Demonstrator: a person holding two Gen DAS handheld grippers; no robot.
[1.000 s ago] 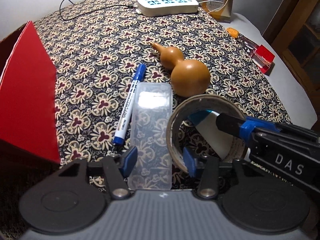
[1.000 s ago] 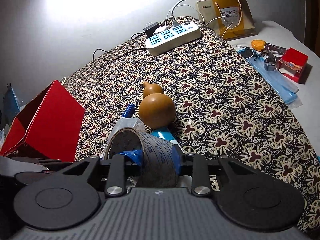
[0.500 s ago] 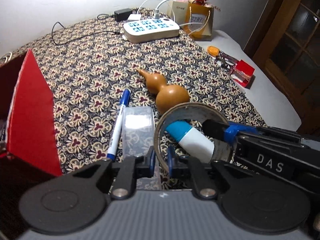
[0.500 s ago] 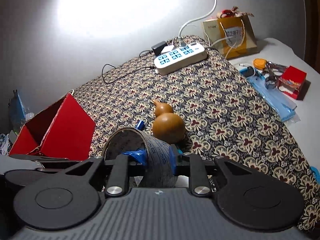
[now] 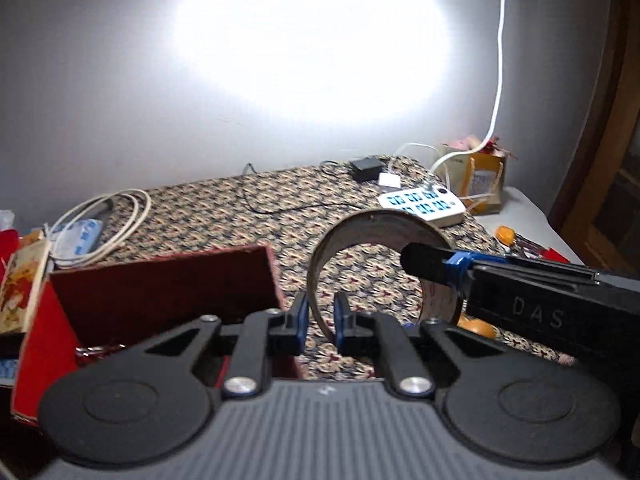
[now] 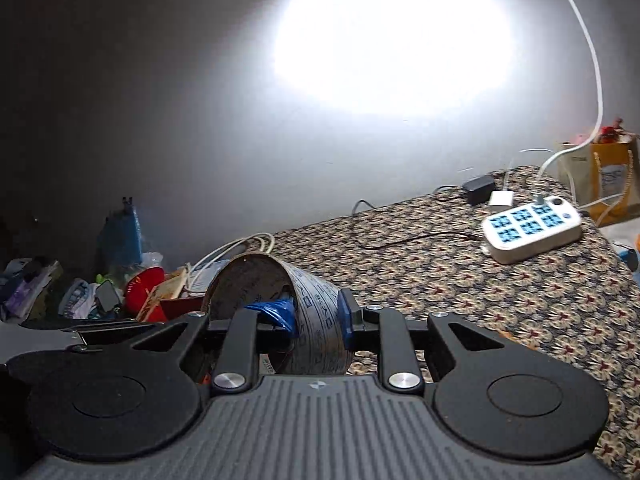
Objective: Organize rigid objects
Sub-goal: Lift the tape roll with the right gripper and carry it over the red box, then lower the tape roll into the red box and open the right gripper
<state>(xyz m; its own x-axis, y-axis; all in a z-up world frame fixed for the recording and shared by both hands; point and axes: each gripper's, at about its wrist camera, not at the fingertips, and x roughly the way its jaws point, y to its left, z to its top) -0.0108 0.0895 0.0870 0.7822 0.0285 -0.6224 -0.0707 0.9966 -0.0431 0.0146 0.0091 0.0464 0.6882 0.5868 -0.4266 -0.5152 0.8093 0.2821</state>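
Observation:
A brown cardboard tape ring (image 5: 376, 220) hangs above the patterned cloth (image 5: 248, 216), held from both sides. My left gripper (image 5: 320, 314) is shut on the ring's left wall, one blue pad inside and one outside. In the same view my right gripper (image 5: 440, 268) reaches in from the right and pinches the opposite wall. In the right wrist view the ring (image 6: 248, 276) stands on edge, with the right gripper (image 6: 314, 316) shut on its printed wall. The open red box (image 5: 160, 292) sits just left of and below the ring. A sliver of the orange gourd (image 5: 476, 326) shows under the right gripper.
At the back right of the cloth lie a white power strip (image 5: 424, 204) with cables and a yellow gift bag (image 5: 484, 184). A coiled white cable (image 5: 100, 220) lies at the back left. Beyond the red box (image 6: 180, 306) is a pile of loose clutter (image 6: 80, 292).
Both grippers closed onto the ring's walls, then rose with it and tipped upward. The pen, the clear case and most of the gourd dropped out of view; the red box now lies below.

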